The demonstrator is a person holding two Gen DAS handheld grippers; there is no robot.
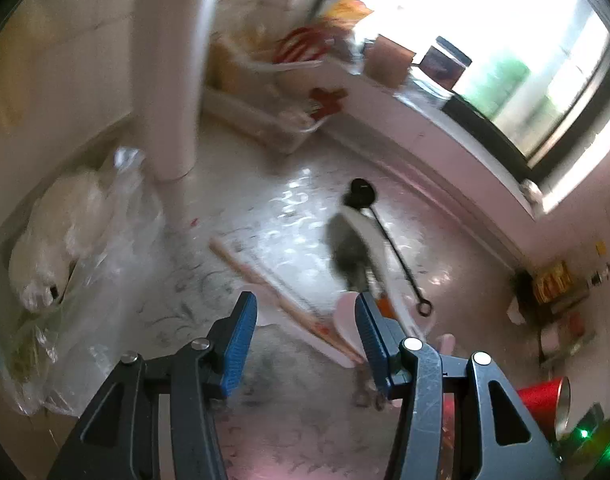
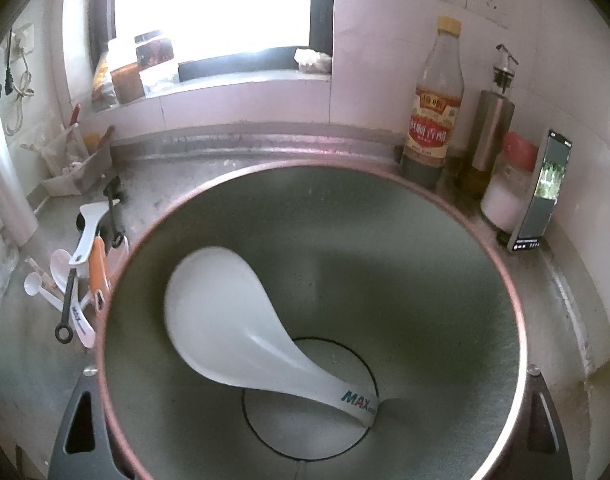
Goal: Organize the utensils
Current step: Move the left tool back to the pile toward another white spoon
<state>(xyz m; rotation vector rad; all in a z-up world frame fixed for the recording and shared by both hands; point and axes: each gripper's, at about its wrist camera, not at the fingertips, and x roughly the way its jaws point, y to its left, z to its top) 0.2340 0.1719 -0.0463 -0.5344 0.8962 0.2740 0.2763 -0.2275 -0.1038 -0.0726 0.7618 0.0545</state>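
The right claw (image 2: 309, 468) grips a round metal cup (image 2: 517, 320) with a copper-coloured rim, its arms showing on either side of the rim. Inside the cup lies one white rice spoon (image 2: 241, 332), bowl up against the wall and printed handle down on the cup's floor.

The left claw (image 1: 305, 336) hangs half open with nothing between its blue pads (image 1: 237, 344), over a loose pile of utensils (image 1: 369, 264) on the tabletop (image 1: 265, 216): a white paddle, a black long-handled ladle with a ring end, wooden chopsticks, small white spoons and an orange-handled piece.

At the tabletop's back edge by the wall stands a clear plastic bin (image 2: 71, 168) holding a few sticks and handles. A vinegar bottle (image 2: 435, 112) stands in the far right corner.
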